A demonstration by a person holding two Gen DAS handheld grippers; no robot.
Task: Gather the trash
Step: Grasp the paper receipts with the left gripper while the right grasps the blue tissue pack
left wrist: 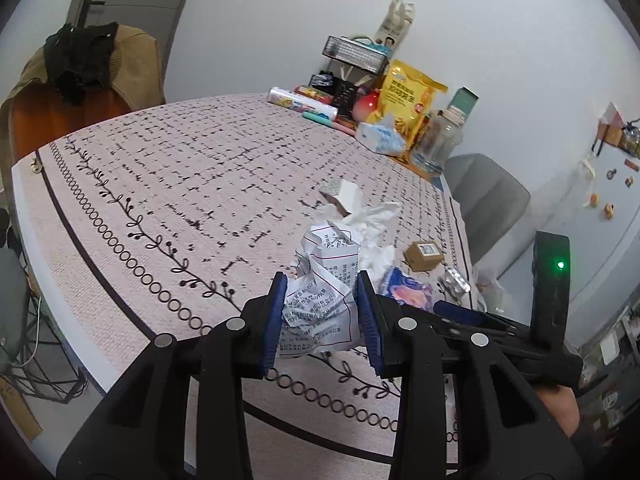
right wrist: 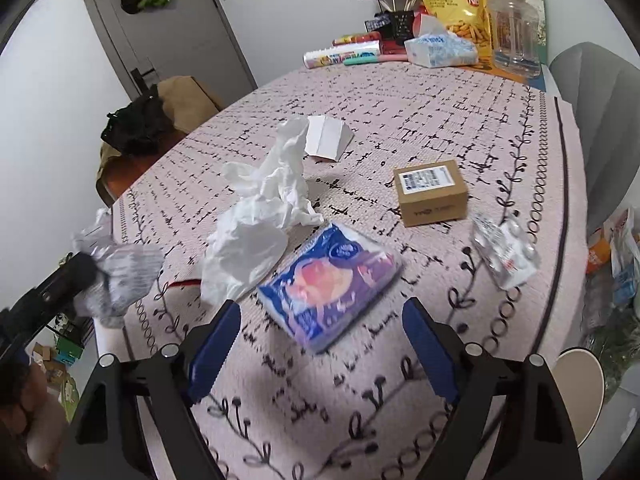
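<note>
Between the left hand-held gripper (left wrist: 323,312) pads, crumpled printed paper (left wrist: 320,292) clamped, standing tall, right hand-held gripper (right wrist: 320,356) wide.

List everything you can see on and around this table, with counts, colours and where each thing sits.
Crumpled printed paper leaflet: one, white with black text, held in the left claw.
Crumpled white tissues: a loose heap, white, mid-table.
Blue plastic tissue pack: one, blue and pink, in front of the right claw.
Small brown cardboard box: one, brown with a white label, right of the tissues.
Silver blister pack: one, silver-white, near the right table edge.
Folded white card: one, white, behind the tissues.
Yellow snack bag: one, yellow, far end.
Patterned pink tablecloth: one, pink with black marks.
Left claw: blue pads, shut on the leaflet.
Right claw: blue pads, open.
</note>
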